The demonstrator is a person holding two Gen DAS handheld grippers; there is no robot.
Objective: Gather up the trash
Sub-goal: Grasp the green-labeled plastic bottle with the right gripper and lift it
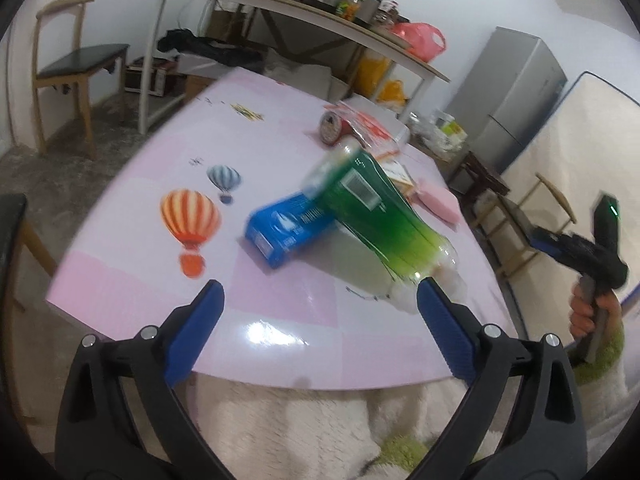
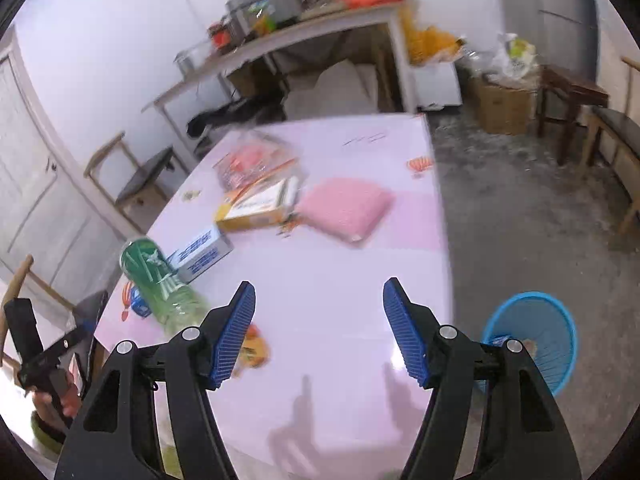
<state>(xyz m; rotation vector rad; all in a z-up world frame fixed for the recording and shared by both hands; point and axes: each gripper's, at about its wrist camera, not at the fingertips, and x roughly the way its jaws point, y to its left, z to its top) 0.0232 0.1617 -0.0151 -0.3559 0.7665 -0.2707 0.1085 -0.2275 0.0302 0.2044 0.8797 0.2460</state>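
Note:
A green plastic bottle [image 1: 368, 216] [image 2: 160, 284] lies on its side on the pink table [image 1: 132, 288], partly over a blue box [image 1: 280, 232] [image 2: 200, 252]. My left gripper [image 1: 320, 288] stands wide open above the table's near edge, its right fingertip close by the bottle's base and a white tissue [image 1: 404, 296]. My right gripper [image 2: 320, 284] hovers open over the table with nothing between its fingers. Farther back lie a red can [image 1: 332, 128], a clear wrapper [image 2: 252, 160], an orange box [image 2: 260, 204] and a pink pack [image 2: 348, 208]. A blue mesh basket [image 2: 536, 332] stands on the floor.
An orange wrapper [image 2: 256, 348] lies by my right gripper's left finger. Wooden chairs [image 1: 76, 68] stand around the table. A cluttered shelf table [image 1: 304, 12] and a grey fridge [image 1: 516, 92] line the back wall. A fluffy cloth [image 1: 304, 424] lies below the table's near edge.

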